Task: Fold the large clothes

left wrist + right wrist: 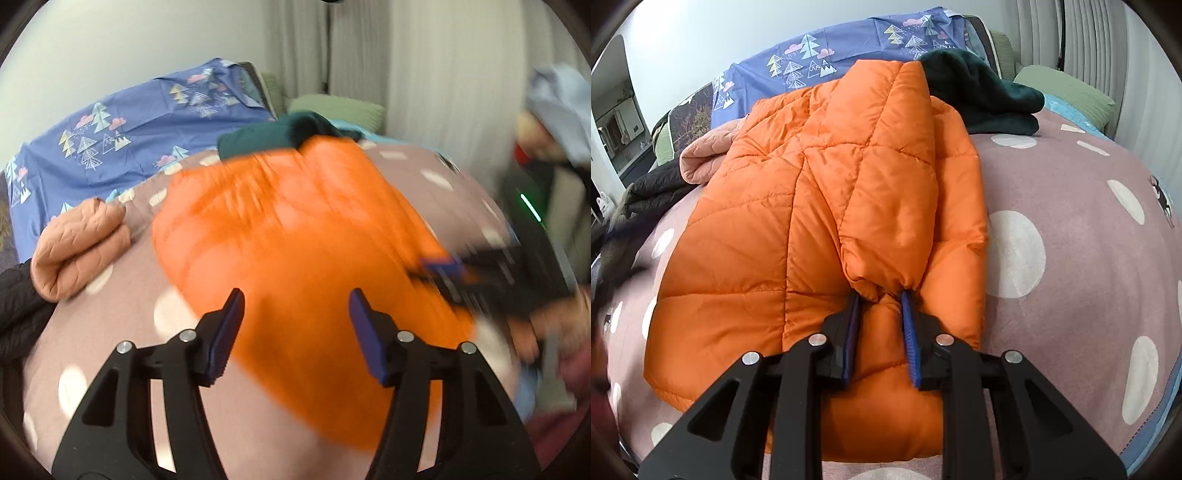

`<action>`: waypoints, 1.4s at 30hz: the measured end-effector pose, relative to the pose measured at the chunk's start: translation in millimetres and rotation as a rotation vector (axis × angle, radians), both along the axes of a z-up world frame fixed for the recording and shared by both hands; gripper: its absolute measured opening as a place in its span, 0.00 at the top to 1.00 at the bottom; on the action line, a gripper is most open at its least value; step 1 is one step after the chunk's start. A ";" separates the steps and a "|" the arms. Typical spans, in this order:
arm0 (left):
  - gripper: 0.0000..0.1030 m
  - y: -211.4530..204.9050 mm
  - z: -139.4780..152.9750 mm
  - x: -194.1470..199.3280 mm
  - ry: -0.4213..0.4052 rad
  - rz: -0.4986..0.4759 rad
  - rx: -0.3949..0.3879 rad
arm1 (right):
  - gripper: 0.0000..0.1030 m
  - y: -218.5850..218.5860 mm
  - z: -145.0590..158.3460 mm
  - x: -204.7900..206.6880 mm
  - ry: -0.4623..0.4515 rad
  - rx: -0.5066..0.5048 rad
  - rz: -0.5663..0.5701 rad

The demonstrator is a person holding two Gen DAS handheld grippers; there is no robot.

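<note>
An orange quilted puffer jacket (798, 221) lies flat on the pink dotted bed cover (1071, 206). One sleeve (886, 166) is laid lengthwise over its body. My right gripper (880, 297) is shut on the gathered cuff of that sleeve. In the blurred left wrist view the jacket (295, 221) lies in the middle. My left gripper (295, 299) hovers over its near part, open, with nothing pinched between the blue pads. The right gripper (443, 269) shows there as a dark blur at the jacket's right edge, held by a person's hand (554, 325).
A peach quilted garment (77, 251) and a black one (14, 302) lie to the jacket's left. A dark green garment (979, 92) sits behind it. A blue tree-print sheet (831, 48) and a green pillow (1067, 88) lie further back. White curtains (443, 74) hang beyond.
</note>
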State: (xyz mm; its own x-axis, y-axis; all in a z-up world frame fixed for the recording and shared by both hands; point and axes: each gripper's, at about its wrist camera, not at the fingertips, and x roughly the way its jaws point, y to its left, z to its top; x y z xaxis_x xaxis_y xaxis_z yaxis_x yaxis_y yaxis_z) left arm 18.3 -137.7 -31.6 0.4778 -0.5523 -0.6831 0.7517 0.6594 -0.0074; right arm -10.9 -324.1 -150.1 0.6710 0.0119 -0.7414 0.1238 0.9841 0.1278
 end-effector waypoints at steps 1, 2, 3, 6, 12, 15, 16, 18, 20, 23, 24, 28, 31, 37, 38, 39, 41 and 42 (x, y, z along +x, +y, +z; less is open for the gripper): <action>0.39 5.2 -4.4 -16.9 0.010 -0.024 0.011 | 0.78 0.1 0.4 0.1 -0.001 0.000 0.002; 0.38 8.3 -11.1 -35.3 0.016 -0.044 0.033 | 0.78 0.0 0.6 0.0 -0.002 0.002 0.002; 0.37 9.8 -15.3 -45.1 0.016 -0.052 0.046 | 0.78 0.8 0.9 0.1 -0.003 0.003 0.002; 0.36 1.3 -36.4 -71.0 0.004 -0.032 0.118 | 0.77 2.1 -0.5 -0.8 -0.008 0.009 0.002; 0.42 -11.8 -53.3 -55.6 -0.011 0.112 0.165 | 0.78 -0.8 -1.8 1.4 -0.007 -0.009 0.005; 0.47 7.1 -55.4 -51.7 0.055 0.130 0.162 | 0.78 -4.6 -3.4 1.7 0.000 0.015 0.011; 0.47 11.2 -57.3 -50.2 0.070 0.134 0.176 | 0.78 -5.8 -3.8 1.8 0.006 0.035 0.017; 0.47 21.9 -64.1 -51.6 0.091 0.146 0.193 | 0.78 -4.3 -2.6 1.0 0.010 0.050 0.033; 0.55 28.2 -58.1 -53.5 0.126 0.130 0.165 | 0.77 -0.1 -0.1 -1.0 0.005 0.024 0.043; 0.78 39.5 -32.0 -62.7 0.187 0.041 0.111 | 0.75 -0.5 2.6 -1.9 0.004 0.021 0.059; 0.82 44.4 -20.4 -63.7 0.177 0.027 0.094 | 0.75 -1.6 2.3 -1.6 0.004 0.026 0.063; 0.83 46.8 26.6 -31.5 0.099 0.072 -0.010 | 0.74 -3.3 -0.3 -2.0 -0.014 0.044 0.065; 0.83 20.6 43.4 20.2 0.075 0.066 -0.070 | 0.74 -2.6 -0.7 -3.3 -0.023 0.034 0.064; 0.80 -84.8 26.3 101.2 0.103 -0.027 -0.006 | 0.74 -1.9 -1.7 -2.8 -0.026 0.031 0.056; 0.79 -103.0 17.2 111.7 0.095 -0.023 0.029 | 0.74 -0.6 -2.9 -2.9 -0.027 0.021 0.054; 0.73 -120.8 2.7 123.5 0.083 0.005 0.089 | 0.74 1.0 -3.6 -3.1 -0.029 0.012 0.052; 0.73 -141.8 -34.9 145.0 0.091 0.041 0.187 | 0.74 3.7 -4.5 -4.3 -0.046 -0.024 0.029; 0.74 -147.6 -49.4 148.6 0.076 0.054 0.218 | 0.74 2.7 -4.2 -4.4 -0.052 -0.025 0.019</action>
State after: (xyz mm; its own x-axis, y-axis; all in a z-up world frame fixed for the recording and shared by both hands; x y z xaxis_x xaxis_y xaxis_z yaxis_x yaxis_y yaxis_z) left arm 166.9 -285.3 -80.9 0.4454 -0.3627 -0.8186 0.7178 0.6912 0.0843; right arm -15.3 -321.4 -154.3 0.7087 0.0066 -0.7055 0.0992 0.9891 0.1090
